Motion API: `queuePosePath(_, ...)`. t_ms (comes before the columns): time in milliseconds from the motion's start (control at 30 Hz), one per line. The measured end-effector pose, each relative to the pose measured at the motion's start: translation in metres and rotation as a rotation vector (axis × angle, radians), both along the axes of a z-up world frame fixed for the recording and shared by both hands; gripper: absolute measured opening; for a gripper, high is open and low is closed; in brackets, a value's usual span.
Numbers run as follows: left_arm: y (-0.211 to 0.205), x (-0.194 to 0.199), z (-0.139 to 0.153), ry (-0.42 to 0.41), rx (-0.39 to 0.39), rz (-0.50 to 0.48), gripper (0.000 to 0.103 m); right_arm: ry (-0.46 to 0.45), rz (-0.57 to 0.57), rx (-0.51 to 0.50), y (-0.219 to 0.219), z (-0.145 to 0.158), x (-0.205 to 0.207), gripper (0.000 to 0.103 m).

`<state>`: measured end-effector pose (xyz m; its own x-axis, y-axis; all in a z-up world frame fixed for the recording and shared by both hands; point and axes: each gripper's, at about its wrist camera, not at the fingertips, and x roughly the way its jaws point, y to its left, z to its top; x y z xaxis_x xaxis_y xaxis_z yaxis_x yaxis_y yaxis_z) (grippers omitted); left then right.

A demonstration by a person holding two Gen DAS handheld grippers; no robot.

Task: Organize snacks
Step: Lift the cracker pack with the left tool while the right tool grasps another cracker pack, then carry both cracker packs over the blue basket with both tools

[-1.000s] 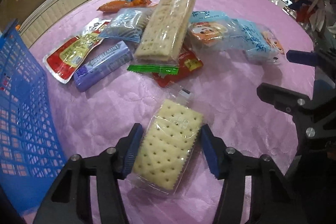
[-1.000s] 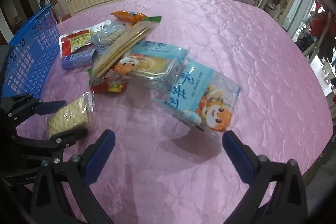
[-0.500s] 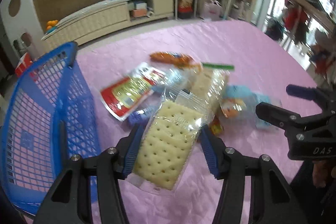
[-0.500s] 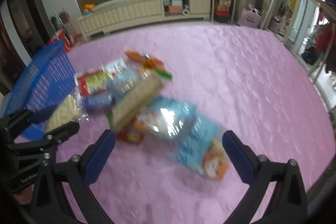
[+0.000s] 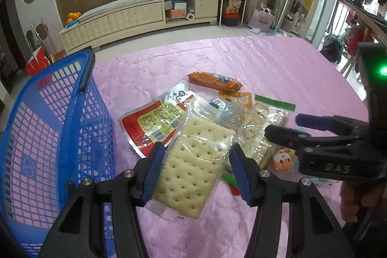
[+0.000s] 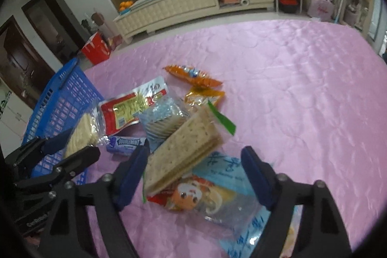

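My left gripper (image 5: pixel 196 154) is shut on a clear square pack of crackers (image 5: pixel 193 161), held in the air next to the blue basket (image 5: pixel 84 69). In the right wrist view that gripper (image 6: pixel 70 146) and its cracker pack (image 6: pixel 82 134) hang by the blue basket (image 6: pixel 65 98). My right gripper (image 6: pixel 194 154) hovers over the snack pile with its jaws closing. A long cracker pack (image 6: pixel 183 149) and a light-blue cartoon pack (image 6: pixel 217 190) lie between the jaws, and the pads do not press on either.
A red pouch (image 5: pixel 152 127), an orange sausage pack (image 5: pixel 215 81), a Doublemint gum pack (image 6: pixel 125 143), a bluish biscuit pack (image 6: pixel 162 120) and a small orange packet (image 6: pixel 203 96) lie on the pink tablecloth (image 6: pixel 302 88). A person's hand (image 5: pixel 358 200) holds the right gripper (image 5: pixel 302 127).
My left gripper has lifted the square cracker pack off the table and turned toward the basket. The right gripper has moved left over the pile and its jaws have narrowed.
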<state>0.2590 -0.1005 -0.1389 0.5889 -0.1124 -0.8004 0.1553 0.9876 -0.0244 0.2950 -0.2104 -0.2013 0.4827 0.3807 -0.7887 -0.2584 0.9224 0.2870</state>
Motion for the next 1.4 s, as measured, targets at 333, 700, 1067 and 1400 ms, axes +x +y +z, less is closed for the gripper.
queuePosePath(333, 0.005, 0.004, -0.002, -0.003, -0.005, 0.033, 0.053, -0.009, 0.065, -0.021, 0.008, 0.000, 0.003, 0.037)
queuePosePath(700, 0.012, -0.041, 0.036, -0.073, -0.026, 0.039, 0.053, -0.123, 0.101, 0.012, 0.021, 0.057, -0.046, 0.015)
queuePosePath(1067, 0.042, -0.097, 0.102, -0.193, -0.054, 0.051, 0.053, -0.268, 0.126, -0.014, 0.044, 0.123, -0.097, 0.015)
queuePosePath(1400, 0.095, -0.127, 0.139, -0.257, -0.034, 0.111, 0.053, -0.387, 0.195, -0.019, 0.094, 0.168, -0.113, 0.015)
